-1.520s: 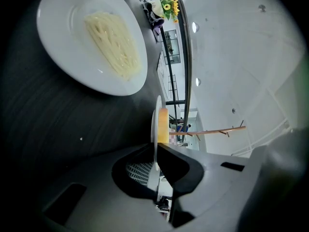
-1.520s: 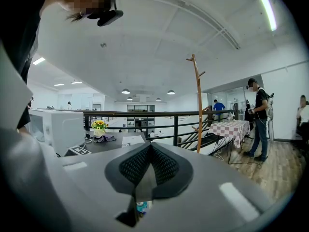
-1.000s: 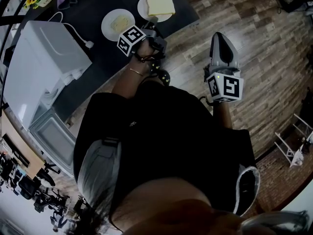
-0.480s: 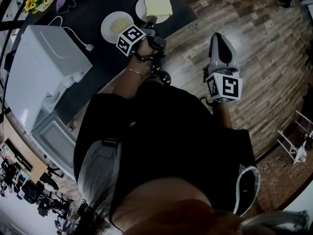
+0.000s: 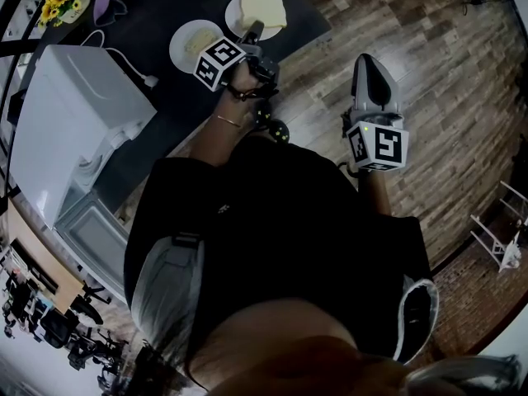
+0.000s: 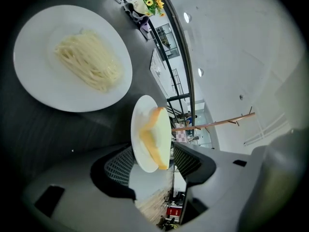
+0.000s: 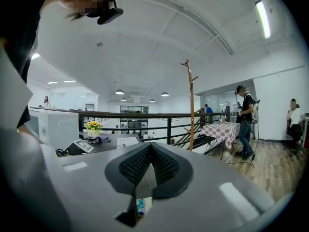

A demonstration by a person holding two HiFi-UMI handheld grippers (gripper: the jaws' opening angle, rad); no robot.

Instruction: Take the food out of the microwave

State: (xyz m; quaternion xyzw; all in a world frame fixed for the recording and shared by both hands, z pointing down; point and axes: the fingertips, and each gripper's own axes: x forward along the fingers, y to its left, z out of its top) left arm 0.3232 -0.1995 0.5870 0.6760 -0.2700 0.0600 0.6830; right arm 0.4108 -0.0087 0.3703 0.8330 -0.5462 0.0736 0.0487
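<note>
One plate point(image 6: 136, 129) between left hand-held gripper's point(image 6: 153, 162) just-opened jaws.

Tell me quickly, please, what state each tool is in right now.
Left tool: open, its jaws have just been opening; the bread plate sits between them, not gripped.
Right tool: closed, holding nothing.

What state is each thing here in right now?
White microwave, door open.
Round white plate of pale noodles, resting on dark table.
Round white plate of bread, on table, rim between open jaws.
Left hand-held gripper, open, jaws just opened.
Right hand-held gripper, shut, empty.
</note>
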